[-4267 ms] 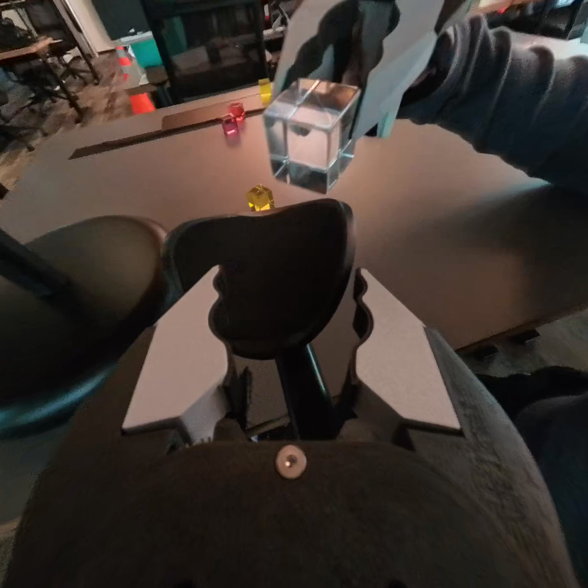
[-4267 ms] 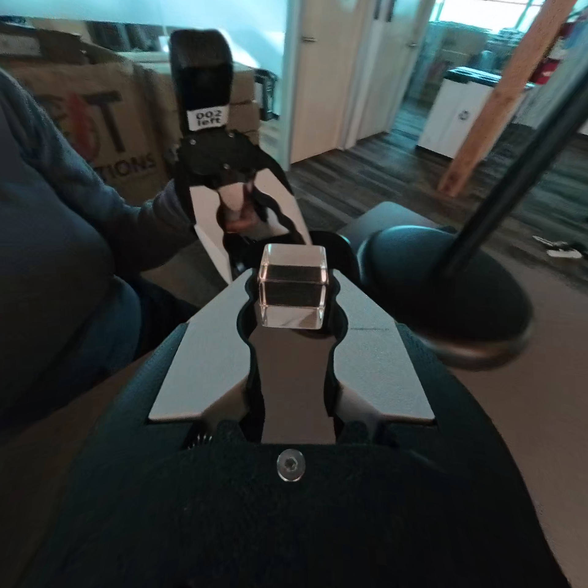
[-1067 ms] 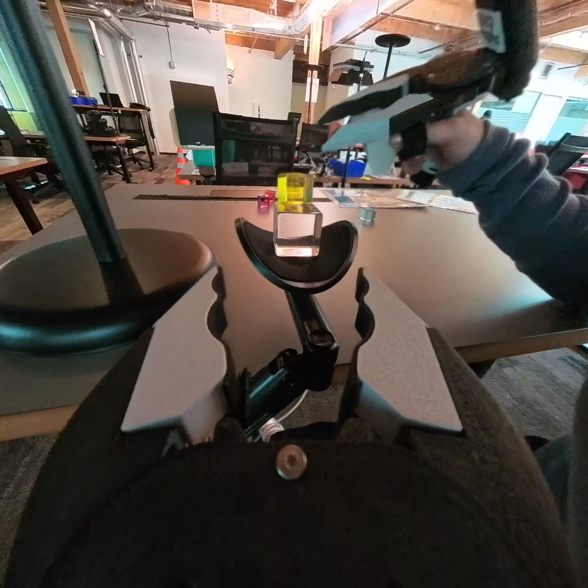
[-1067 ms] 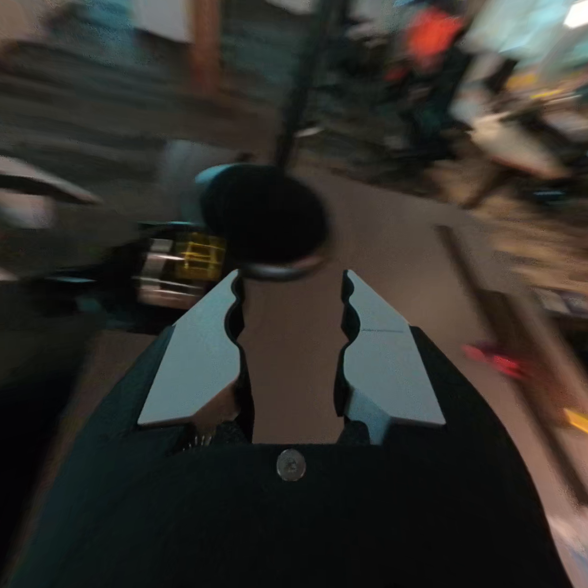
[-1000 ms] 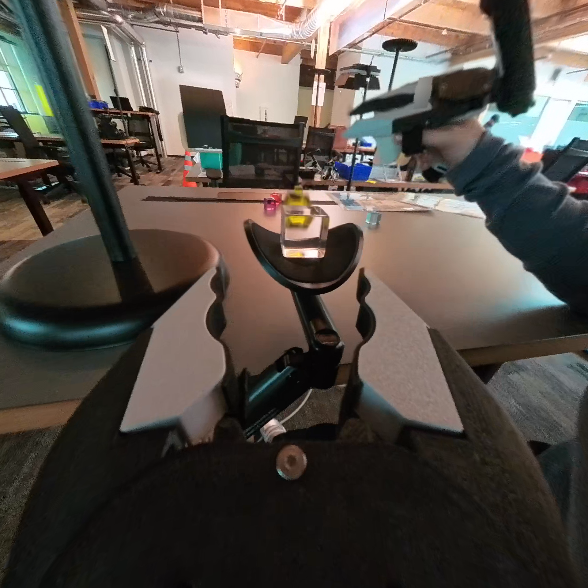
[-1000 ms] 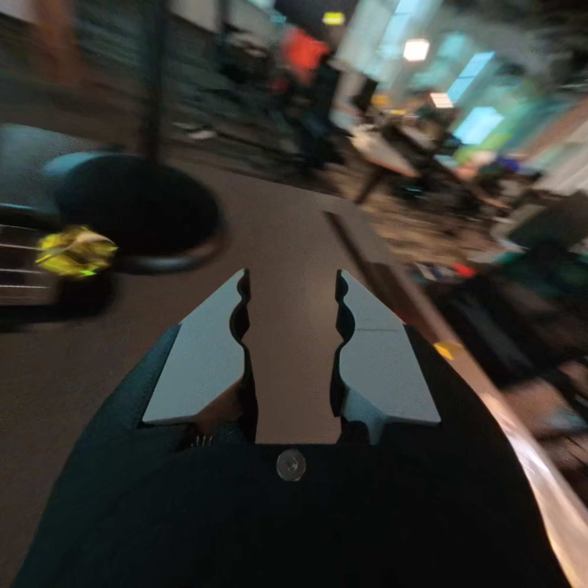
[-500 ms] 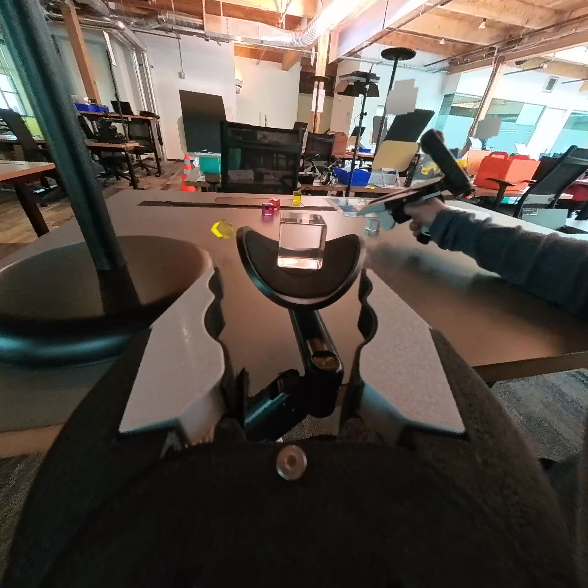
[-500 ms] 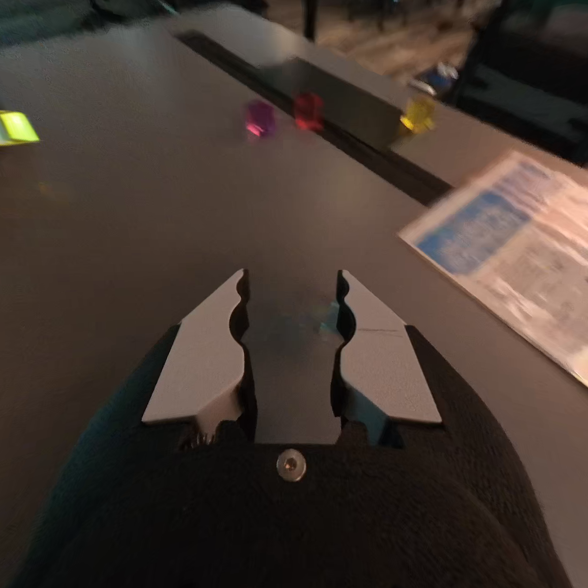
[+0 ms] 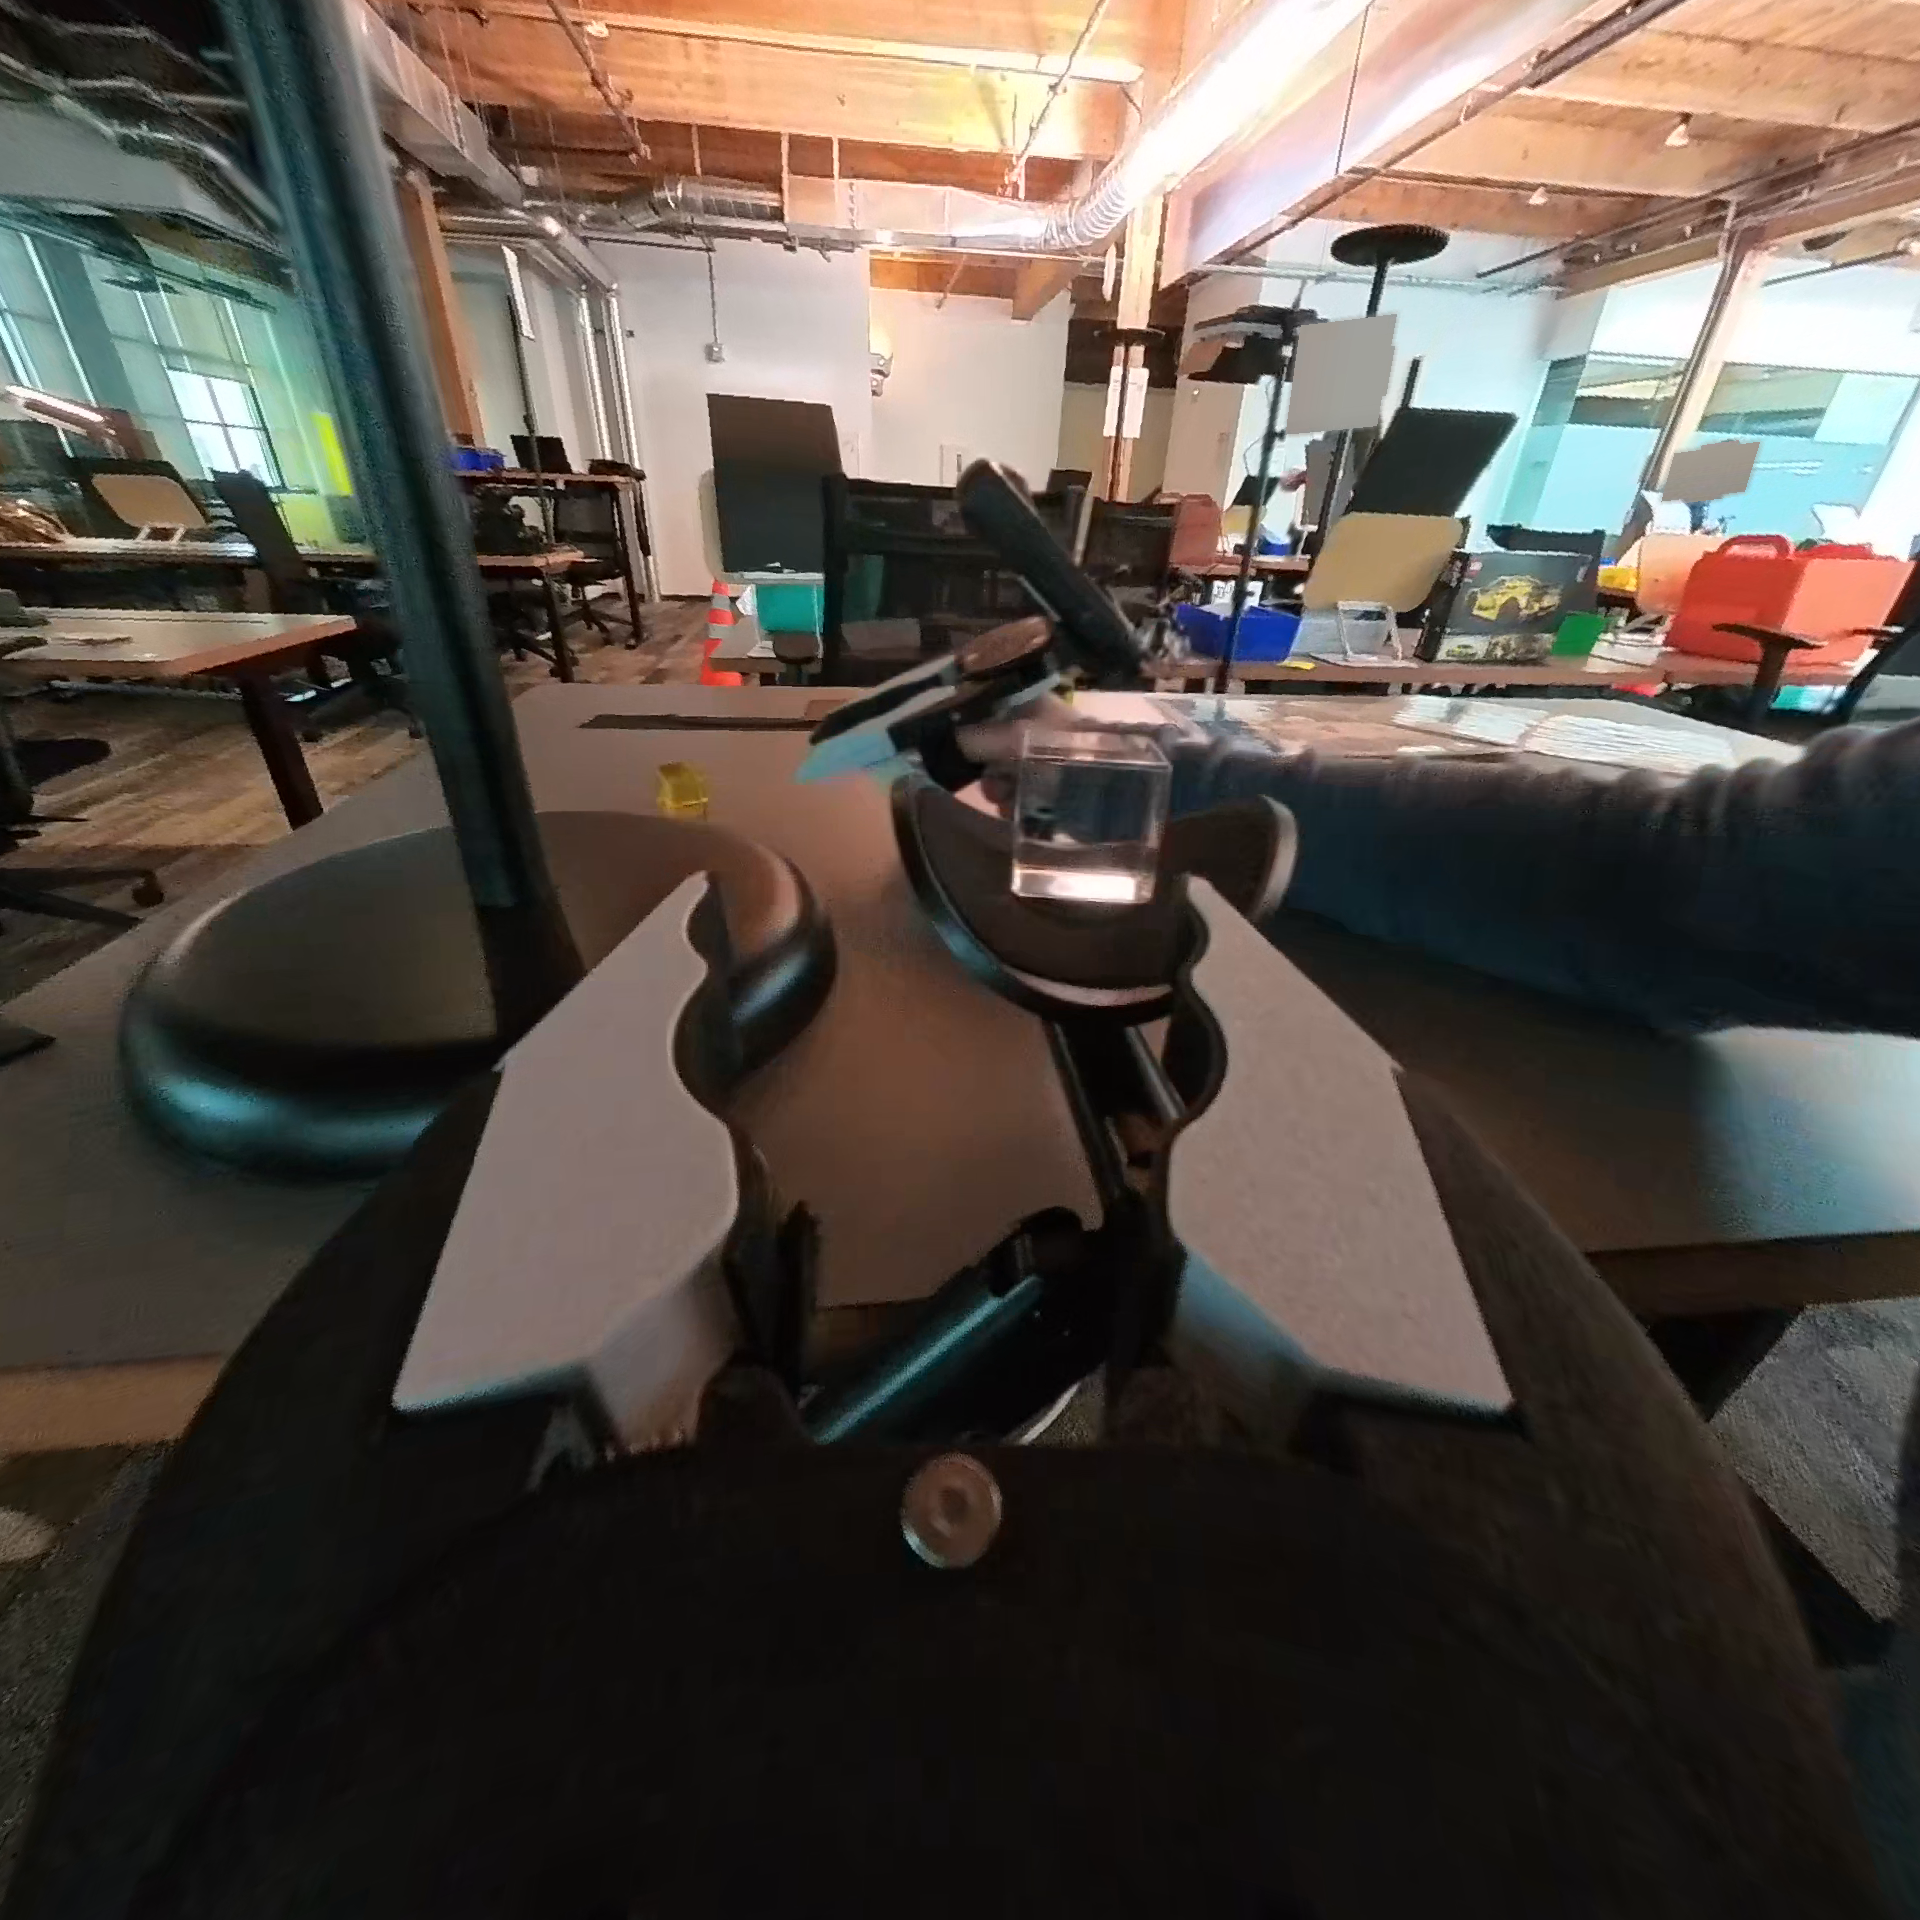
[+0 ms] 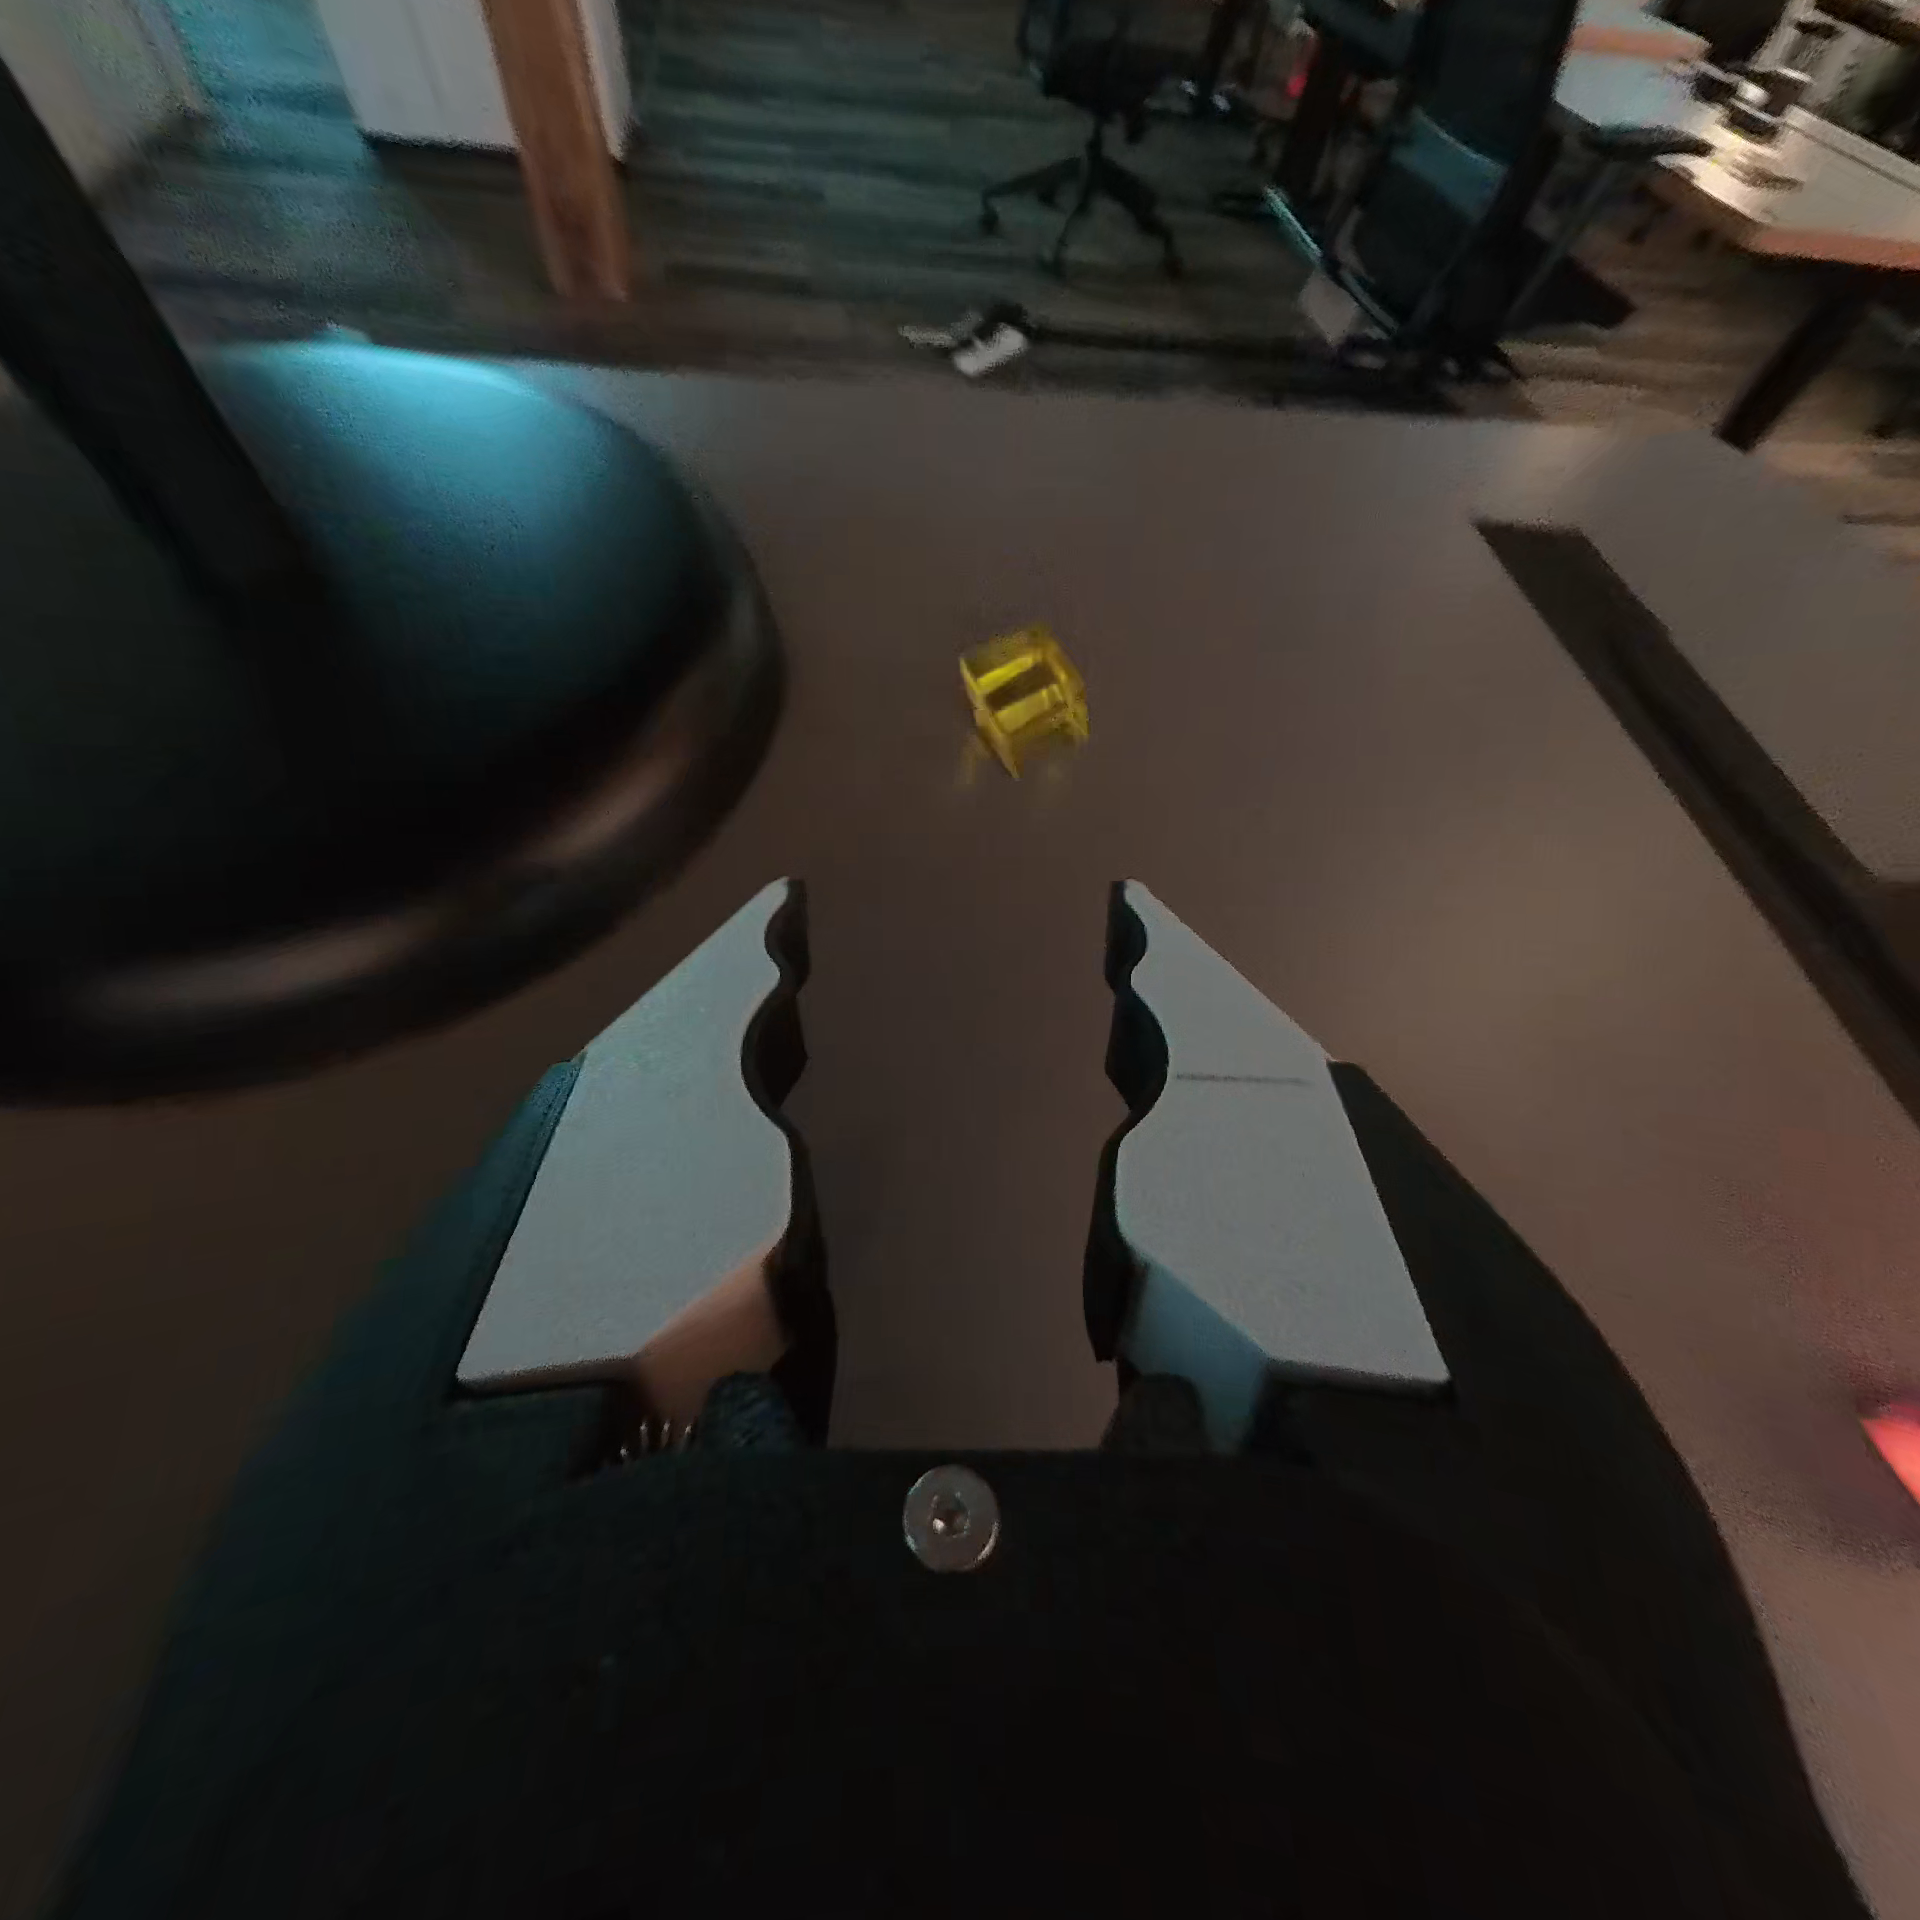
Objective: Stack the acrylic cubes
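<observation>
My left gripper (image 9: 951, 894) is open wide. A black curved rest (image 9: 1081, 966) on a jointed black arm (image 9: 1101, 1101) stands between its fingers, close to the right finger, and neither pad presses on it. A clear cube (image 9: 1086, 816) sits on the rest. My right gripper (image 10: 954, 904) is open and empty, low over the brown table (image 10: 1299, 540). A yellow cube (image 10: 1023, 707) lies on the table just ahead of it. In the left wrist view the right gripper (image 9: 862, 743) points left toward the yellow cube (image 9: 683, 790), behind the clear cube.
A round black lamp base (image 9: 343, 987) with a dark pole (image 9: 416, 520) stands on the table at the left; it also shows in the right wrist view (image 10: 416, 644). A dark strip (image 10: 1662, 707) runs along the table's far side. Papers (image 9: 1610, 727) lie at the back right.
The yellow cube fell off the clear cube to the table beside the lamp base. The right gripper swung down and left and now faces it, still open and empty. The left gripper stayed open.
</observation>
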A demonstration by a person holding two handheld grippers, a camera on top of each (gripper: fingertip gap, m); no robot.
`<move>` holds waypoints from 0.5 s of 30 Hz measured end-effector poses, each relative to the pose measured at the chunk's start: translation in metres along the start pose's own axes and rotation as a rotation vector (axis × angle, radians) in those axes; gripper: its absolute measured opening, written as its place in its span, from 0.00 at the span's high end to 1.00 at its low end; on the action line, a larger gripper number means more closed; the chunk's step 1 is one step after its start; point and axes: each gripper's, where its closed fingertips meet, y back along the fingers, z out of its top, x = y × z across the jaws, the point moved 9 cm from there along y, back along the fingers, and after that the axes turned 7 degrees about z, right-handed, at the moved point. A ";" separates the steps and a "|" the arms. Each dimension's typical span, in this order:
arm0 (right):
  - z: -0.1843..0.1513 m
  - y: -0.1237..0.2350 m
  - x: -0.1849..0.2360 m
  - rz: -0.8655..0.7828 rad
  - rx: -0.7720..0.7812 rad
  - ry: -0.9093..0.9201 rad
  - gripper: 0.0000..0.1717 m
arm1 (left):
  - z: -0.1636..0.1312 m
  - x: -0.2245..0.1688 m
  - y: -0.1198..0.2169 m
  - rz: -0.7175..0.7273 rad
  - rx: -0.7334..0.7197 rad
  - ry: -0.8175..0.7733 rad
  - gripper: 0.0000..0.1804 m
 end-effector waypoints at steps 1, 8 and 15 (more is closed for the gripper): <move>0.005 -0.011 -0.004 0.029 -0.011 -0.001 0.68 | 0.000 0.003 0.000 0.001 -0.005 0.007 0.54; 0.024 -0.066 -0.029 0.114 0.037 -0.002 0.70 | -0.007 0.018 -0.008 -0.006 -0.004 0.036 0.53; 0.021 -0.093 -0.031 0.077 0.218 -0.001 0.79 | -0.019 0.025 -0.021 -0.014 0.034 0.045 0.53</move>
